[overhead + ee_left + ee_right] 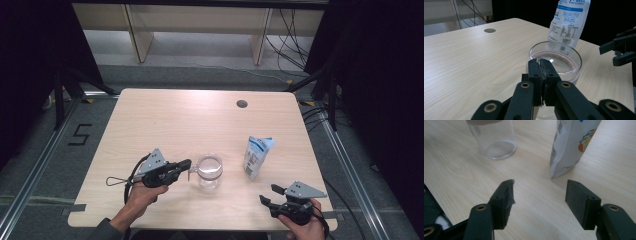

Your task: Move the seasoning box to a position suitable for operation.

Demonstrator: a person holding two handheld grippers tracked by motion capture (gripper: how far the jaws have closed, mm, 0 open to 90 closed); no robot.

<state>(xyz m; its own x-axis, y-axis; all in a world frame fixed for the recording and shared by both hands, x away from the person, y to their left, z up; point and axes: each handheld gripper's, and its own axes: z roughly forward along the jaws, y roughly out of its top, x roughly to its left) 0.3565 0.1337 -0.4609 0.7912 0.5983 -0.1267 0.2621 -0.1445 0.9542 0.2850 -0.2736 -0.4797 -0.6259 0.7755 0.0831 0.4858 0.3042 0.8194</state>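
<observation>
Glass jug [209,171] stands near the table's [165,115] front middle in the high view, left gripper [189,165] clamped on its handle, white pouch [257,156] upright to its right. Left gripper view: jaws pinched together at the jug's rim. Right gripper view: right gripper [537,195] gapes moderately wide, empty, before the pouch.

A lab recording bay: black curtains [30,60] flank a lone wooden counter [165,117], metal floor rails [45,155], loose cables [290,42], a taped floor mark [80,135]
</observation>
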